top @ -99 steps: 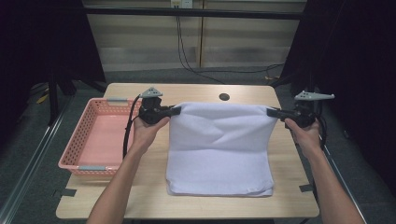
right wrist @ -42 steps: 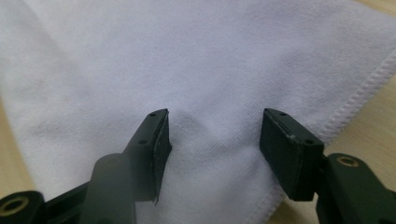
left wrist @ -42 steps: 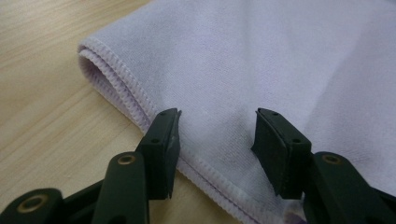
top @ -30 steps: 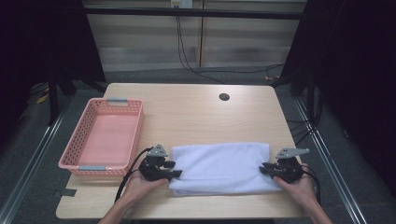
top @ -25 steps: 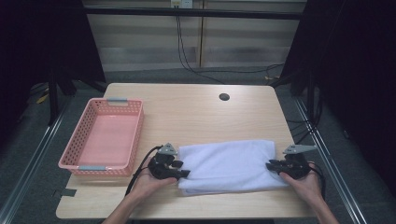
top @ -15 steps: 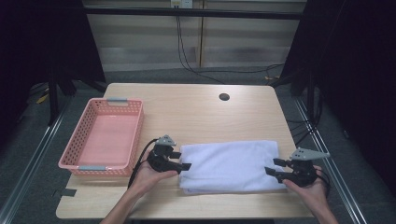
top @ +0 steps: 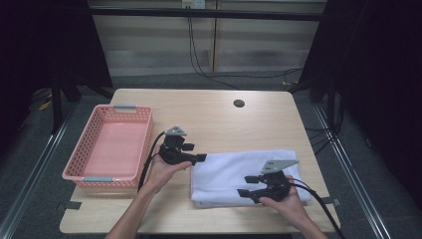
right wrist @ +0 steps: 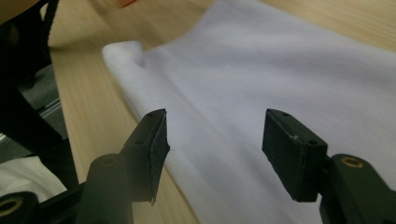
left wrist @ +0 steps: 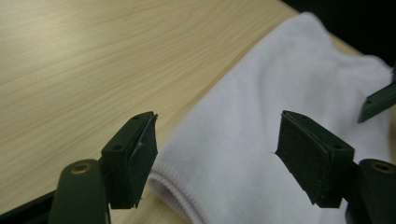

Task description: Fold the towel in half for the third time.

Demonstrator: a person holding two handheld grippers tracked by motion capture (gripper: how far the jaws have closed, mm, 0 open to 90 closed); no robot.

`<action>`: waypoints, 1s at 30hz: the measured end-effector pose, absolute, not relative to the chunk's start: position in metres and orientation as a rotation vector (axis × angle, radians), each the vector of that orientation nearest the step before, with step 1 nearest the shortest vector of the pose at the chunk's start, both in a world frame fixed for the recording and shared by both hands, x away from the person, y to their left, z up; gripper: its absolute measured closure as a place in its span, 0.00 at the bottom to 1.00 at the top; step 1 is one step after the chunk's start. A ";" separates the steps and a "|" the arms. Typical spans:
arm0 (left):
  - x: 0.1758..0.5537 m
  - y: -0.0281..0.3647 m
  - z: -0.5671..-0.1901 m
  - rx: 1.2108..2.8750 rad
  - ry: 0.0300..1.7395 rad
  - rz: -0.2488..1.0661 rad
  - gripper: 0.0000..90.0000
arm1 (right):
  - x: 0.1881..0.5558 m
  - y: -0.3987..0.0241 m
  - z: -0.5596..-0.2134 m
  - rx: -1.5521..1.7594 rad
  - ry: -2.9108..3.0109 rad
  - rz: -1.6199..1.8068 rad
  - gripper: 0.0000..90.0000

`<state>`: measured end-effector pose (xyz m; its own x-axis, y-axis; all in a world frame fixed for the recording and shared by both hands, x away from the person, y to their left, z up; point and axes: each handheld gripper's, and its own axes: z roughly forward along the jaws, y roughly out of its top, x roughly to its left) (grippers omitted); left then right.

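A white towel (top: pixel 234 172) lies folded into a long strip on the near right part of the wooden table (top: pixel 209 119). My left gripper (top: pixel 201 158) hovers at the towel's left end. Its jaws have just been opening and stand open above the rolled towel (left wrist: pixel 261 107) edge, not pressing it. My right gripper (top: pixel 246 185) is over the towel's near edge, pointing left. Its jaws have also just been opening and stand open. The towel (right wrist: pixel 280 70) lies under the right gripper (right wrist: pixel 212 135), untouched. In the left gripper view, the left gripper (left wrist: pixel 215 140) has nothing pinched.
An empty pink basket (top: pixel 148 144) stands at the table's left side, just left of my left hand. A round cable hole (top: pixel 239 103) sits at the far middle. The table's front edge runs close below the towel.
Both grippers let go of the towel's ends and their jaws opened. The right gripper moved left over the towel; the left one drew back and up from the left end.
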<state>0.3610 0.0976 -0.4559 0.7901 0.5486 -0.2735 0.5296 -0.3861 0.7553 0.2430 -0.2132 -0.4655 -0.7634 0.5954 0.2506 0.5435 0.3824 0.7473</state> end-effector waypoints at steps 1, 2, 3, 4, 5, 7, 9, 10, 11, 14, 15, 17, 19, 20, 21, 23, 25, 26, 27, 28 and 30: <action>0.360 0.099 -0.458 2.045 0.805 0.016 0.32 | 0.248 -0.191 -0.466 1.009 2.612 1.352 0.45; 0.360 0.099 -0.458 2.045 0.805 0.016 0.32 | 0.248 -0.191 -0.466 1.009 2.612 1.352 0.45; 0.359 0.101 -0.459 2.049 0.816 0.029 0.32 | 0.251 -0.169 -0.467 0.956 2.654 1.377 0.45; 0.359 0.102 -0.460 2.051 0.821 0.034 0.32 | 0.252 -0.157 -0.468 0.922 2.679 1.377 0.44; 0.359 0.103 -0.461 2.049 0.823 0.036 0.32 | 0.253 -0.146 -0.469 0.899 2.702 1.368 0.44; 0.359 0.105 -0.461 2.047 0.828 0.033 0.32 | 0.256 -0.126 -0.471 0.868 2.755 1.383 0.43; 0.360 0.107 -0.461 2.045 0.826 0.032 0.32 | 0.261 -0.111 -0.477 0.874 2.814 1.391 0.41; 0.360 0.107 -0.461 2.045 0.826 0.032 0.32 | 0.262 -0.105 -0.479 0.860 2.823 1.365 0.41; 0.360 0.108 -0.461 2.037 0.836 0.031 0.32 | 0.263 -0.100 -0.482 0.837 2.817 1.344 0.42; 0.361 0.111 -0.463 2.030 0.846 0.028 0.32 | 0.264 -0.092 -0.490 0.807 2.826 1.300 0.44; 0.361 0.112 -0.464 2.033 0.853 0.030 0.32 | 0.262 -0.089 -0.495 0.777 2.839 1.263 0.44; 0.363 0.116 -0.465 2.041 0.851 0.032 0.32 | 0.258 -0.090 -0.497 0.750 2.810 1.263 0.45; 0.363 0.118 -0.465 2.035 0.863 0.035 0.32 | 0.258 -0.090 -0.498 0.751 2.803 1.266 0.45; 0.363 0.118 -0.466 2.018 0.877 0.030 0.32 | 0.256 -0.090 -0.499 0.744 2.792 1.262 0.44; 0.362 0.117 -0.469 2.017 0.890 0.026 0.32 | 0.253 -0.090 -0.501 0.720 2.764 1.268 0.45; 0.362 0.116 -0.472 2.038 0.886 0.034 0.32 | 0.251 -0.091 -0.502 0.693 2.751 1.273 0.45; 0.363 0.117 -0.473 2.041 0.889 0.036 0.32 | 0.249 -0.089 -0.501 0.685 2.752 1.249 0.45; 0.363 0.117 -0.473 2.041 0.889 0.036 0.32 | 0.249 -0.089 -0.501 0.683 2.750 1.242 0.45; 0.365 0.119 -0.473 2.033 0.902 0.039 0.32 | 0.249 -0.088 -0.501 0.681 2.755 1.238 0.45; 0.365 0.119 -0.473 2.033 0.902 0.039 0.32 | 0.250 -0.088 -0.501 0.683 2.757 1.242 0.46; 0.366 0.122 -0.473 2.025 0.918 0.050 0.32 | 0.247 -0.088 -0.500 0.661 2.743 1.213 0.46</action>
